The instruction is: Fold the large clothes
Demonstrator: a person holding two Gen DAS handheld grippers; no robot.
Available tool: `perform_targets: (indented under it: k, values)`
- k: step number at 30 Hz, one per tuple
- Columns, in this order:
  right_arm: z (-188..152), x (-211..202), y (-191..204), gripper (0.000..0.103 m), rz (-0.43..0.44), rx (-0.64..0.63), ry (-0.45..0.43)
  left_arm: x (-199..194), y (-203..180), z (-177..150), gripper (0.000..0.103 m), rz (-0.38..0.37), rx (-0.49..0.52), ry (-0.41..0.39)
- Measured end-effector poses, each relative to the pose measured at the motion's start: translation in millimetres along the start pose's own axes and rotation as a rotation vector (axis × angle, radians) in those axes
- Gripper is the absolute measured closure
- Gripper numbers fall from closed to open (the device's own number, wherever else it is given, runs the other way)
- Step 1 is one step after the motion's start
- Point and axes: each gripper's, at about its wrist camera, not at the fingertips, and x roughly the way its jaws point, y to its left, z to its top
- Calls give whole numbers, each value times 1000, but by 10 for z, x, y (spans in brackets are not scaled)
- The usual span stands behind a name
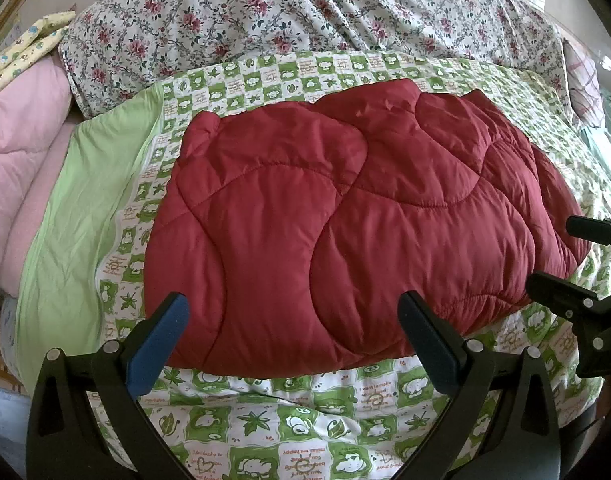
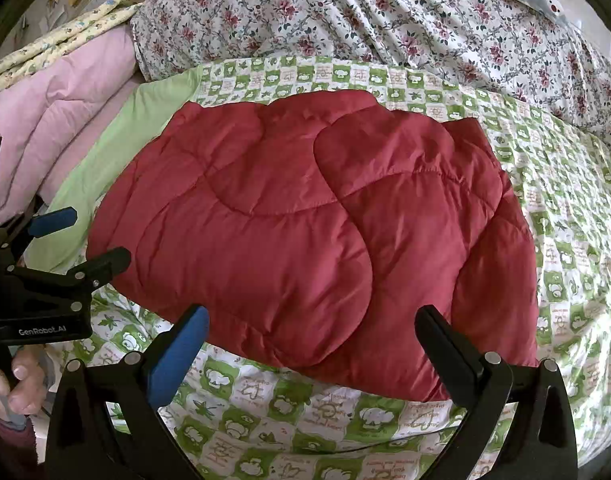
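Observation:
A dark red quilted padded garment (image 1: 345,220) lies folded into a thick rectangle on a green and white patterned bedsheet (image 1: 289,420). It also shows in the right wrist view (image 2: 313,232). My left gripper (image 1: 293,304) is open and empty, held just in front of the garment's near edge. My right gripper (image 2: 311,316) is open and empty, also at the near edge, toward the garment's right part. The right gripper shows at the right edge of the left wrist view (image 1: 561,252), and the left gripper shows at the left edge of the right wrist view (image 2: 95,236).
A floral duvet (image 1: 305,12) lies bunched behind the garment. A pink quilt (image 1: 17,140) and a yellow patterned cloth (image 1: 25,48) are stacked at the left. A plain light green sheet band (image 1: 81,208) runs along the left side. A hand (image 2: 17,380) holds the left gripper's handle.

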Motion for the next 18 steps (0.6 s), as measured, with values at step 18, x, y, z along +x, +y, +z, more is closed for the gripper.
perform_targets:
  k: [18]
  values:
    - [41,-4,14,0,4,-3,-3,20,45,26,0,-17,-19,10]
